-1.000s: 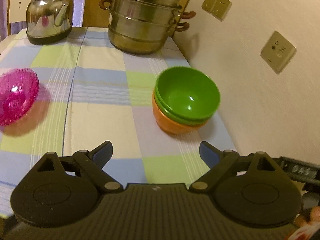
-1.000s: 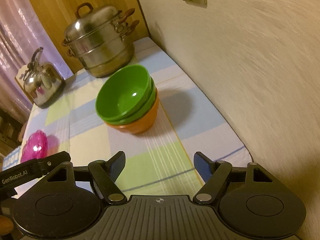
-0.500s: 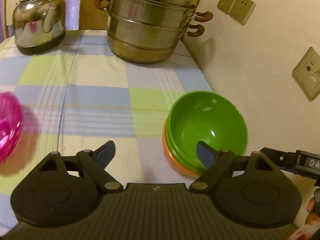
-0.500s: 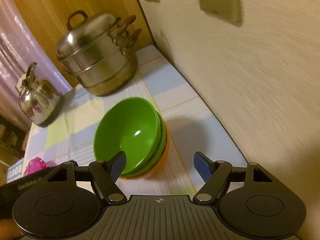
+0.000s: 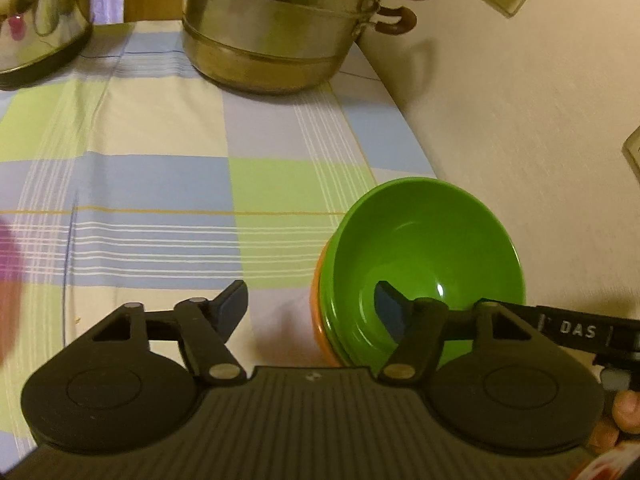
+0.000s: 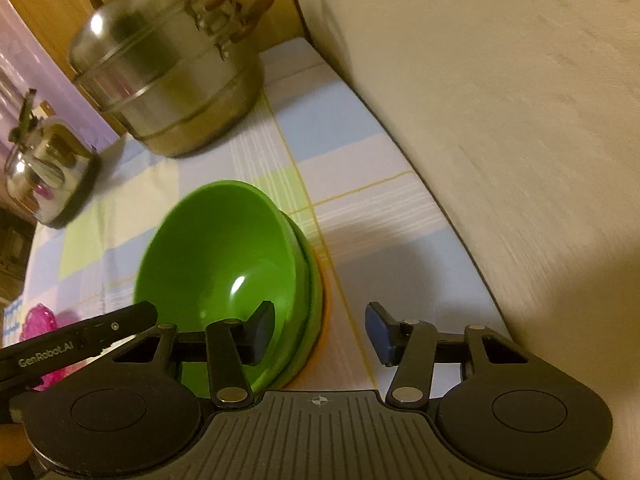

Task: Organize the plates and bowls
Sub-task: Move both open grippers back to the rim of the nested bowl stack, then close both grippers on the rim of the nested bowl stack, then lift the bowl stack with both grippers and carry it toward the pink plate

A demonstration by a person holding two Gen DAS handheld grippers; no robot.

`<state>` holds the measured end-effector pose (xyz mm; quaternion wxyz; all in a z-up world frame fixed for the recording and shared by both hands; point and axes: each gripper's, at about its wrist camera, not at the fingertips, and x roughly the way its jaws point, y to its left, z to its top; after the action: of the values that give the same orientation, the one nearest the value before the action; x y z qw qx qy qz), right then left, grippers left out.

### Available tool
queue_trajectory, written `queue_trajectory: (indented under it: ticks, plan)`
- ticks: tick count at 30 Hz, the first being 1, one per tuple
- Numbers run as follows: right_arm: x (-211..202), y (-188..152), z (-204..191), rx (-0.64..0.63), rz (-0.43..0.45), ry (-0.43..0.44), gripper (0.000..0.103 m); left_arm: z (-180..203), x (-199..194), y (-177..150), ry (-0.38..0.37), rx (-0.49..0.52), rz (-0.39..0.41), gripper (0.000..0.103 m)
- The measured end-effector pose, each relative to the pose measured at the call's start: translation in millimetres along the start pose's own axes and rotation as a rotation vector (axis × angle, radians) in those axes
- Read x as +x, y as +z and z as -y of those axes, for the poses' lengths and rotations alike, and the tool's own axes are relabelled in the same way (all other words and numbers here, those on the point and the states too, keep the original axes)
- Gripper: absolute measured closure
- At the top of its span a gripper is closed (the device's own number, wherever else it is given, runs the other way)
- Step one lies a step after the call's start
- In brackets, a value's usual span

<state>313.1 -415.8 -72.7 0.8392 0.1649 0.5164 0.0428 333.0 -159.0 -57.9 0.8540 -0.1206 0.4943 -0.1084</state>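
A stack of green bowls (image 5: pixel 428 248) nested in an orange bowl (image 5: pixel 320 336) stands on the checked tablecloth by the wall. My left gripper (image 5: pixel 310 312) is open and straddles the stack's left rim, with the right finger inside the top bowl. My right gripper (image 6: pixel 320 334) is open and straddles the stack's right rim (image 6: pixel 308 280), with the left finger inside the bowl. A pink bowl (image 6: pixel 40 320) lies far left in the right wrist view.
A steel steamer pot (image 5: pixel 280 28) stands at the back by the wall. A steel kettle (image 5: pixel 36 20) stands at the back left. The wall (image 5: pixel 520 120) with sockets runs close along the table's right edge.
Both grippers have moved forward and down onto the bowl stack. Each now has one finger inside the top green bowl. The pink bowl has slid out of the left view.
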Motion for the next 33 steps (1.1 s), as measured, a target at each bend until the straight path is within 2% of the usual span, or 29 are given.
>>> queue_trajectory:
  ticks: [2,5,10,13,25,33]
  plan:
    - [6,2,1,-0.001,-0.012,0.000,0.057,1,5,1,0.000,0.010,-0.012,0.045]
    - [11,4,0,-0.004,-0.028,-0.002,0.060,3,11,2,0.002,0.014,-0.028,0.048]
    - [26,6,-2,0.014,-0.066,0.013,0.075,1,19,1,-0.006,0.002,-0.050,0.053]
    - [33,6,-6,0.005,-0.079,-0.001,0.078,0,23,0,-0.011,-0.006,-0.068,0.058]
    - [43,5,-2,0.022,-0.106,0.011,0.079,2,31,0,-0.042,-0.009,-0.110,0.083]
    - [43,3,-1,0.034,-0.098,0.019,0.079,7,32,-2,-0.025,0.018,-0.104,0.085]
